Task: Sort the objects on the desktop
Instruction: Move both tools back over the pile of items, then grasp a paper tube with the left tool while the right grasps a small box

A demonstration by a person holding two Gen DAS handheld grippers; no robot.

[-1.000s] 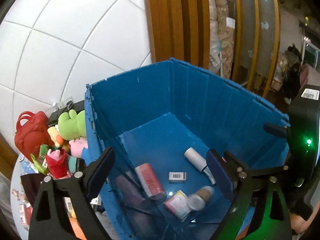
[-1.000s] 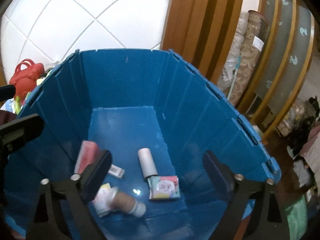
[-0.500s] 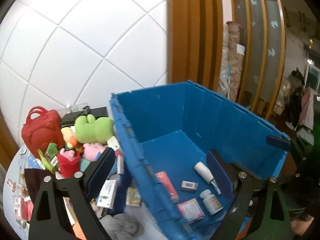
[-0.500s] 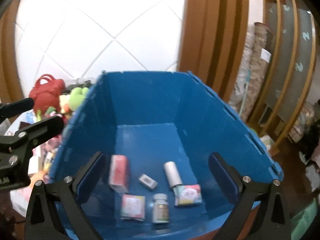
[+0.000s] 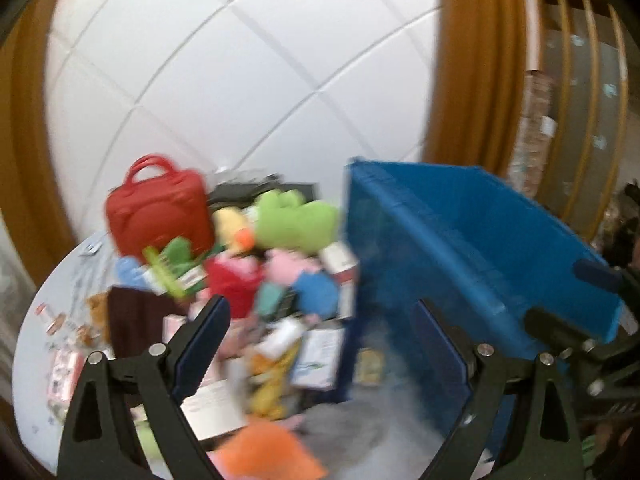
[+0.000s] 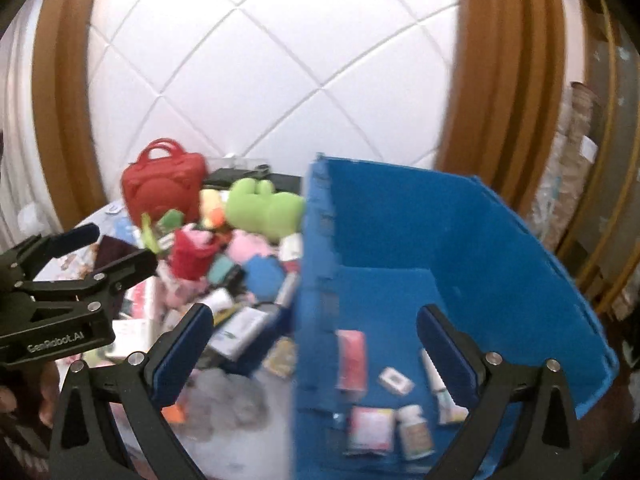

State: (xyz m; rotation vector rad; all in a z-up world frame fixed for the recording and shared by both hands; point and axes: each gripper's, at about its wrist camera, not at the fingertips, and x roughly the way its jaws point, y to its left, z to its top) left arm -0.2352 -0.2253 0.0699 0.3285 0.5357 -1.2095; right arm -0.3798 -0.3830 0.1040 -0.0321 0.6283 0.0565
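both sets of jaws stand wide apart and hold nothing. the left gripper [image 5: 320,340] hangs over the blurred pile of small boxes and packets [image 5: 280,340] on the round pale counter [image 5: 36,332]. the right gripper [image 6: 312,344] straddles the near wall of the hard blue plastic crate [image 6: 460,216], where a white pill bottle [image 6: 416,432], flat packets and a tube lie. behind the pile sit a soft green plush frog [image 5: 296,220] and a glossy red handbag [image 5: 158,210].

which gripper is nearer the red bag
Left. The left gripper is open over the pile just in front of the red bag. The right gripper, also open, sits further right, straddling the blue bin wall.
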